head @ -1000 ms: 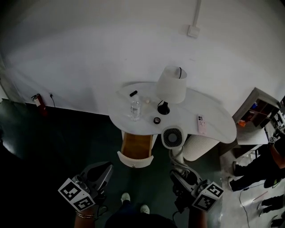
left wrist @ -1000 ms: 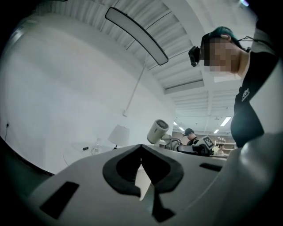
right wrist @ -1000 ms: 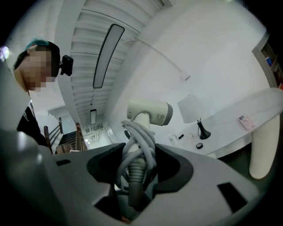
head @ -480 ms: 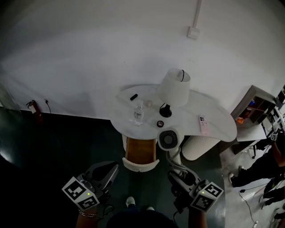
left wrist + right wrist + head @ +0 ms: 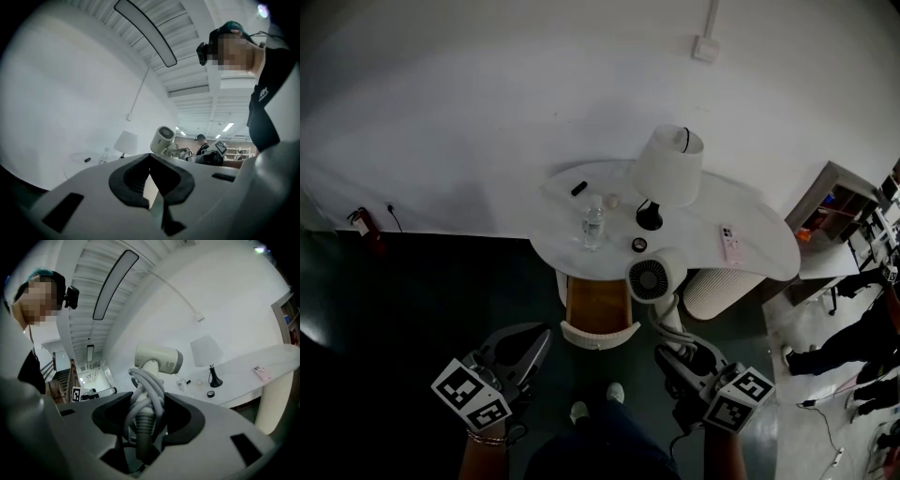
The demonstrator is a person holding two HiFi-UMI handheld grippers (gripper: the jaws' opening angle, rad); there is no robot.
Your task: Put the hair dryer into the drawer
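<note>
- The left gripper (image 5: 150, 157) is nearest on the left. Its two jaws are together, with nothing between them.
- The right gripper (image 5: 146, 401) is clamped on the handle of the one hair dryer (image 5: 157, 361). The grey cord is wound round that handle.
- The dryer stands upright above the jaws, outside the drawer and just to its right.
- A round label sits on the dryer's body, but its print is too small to read.
- The one drawer (image 5: 598, 335) stands pulled out under the white table (image 5: 759, 255), with its wooden bottom showing.
- Farther off on the table are one clear bottle (image 5: 593, 223), one lamp (image 5: 667, 167) and one pale phone (image 5: 730, 244). The bottle's label cannot be read.
</note>
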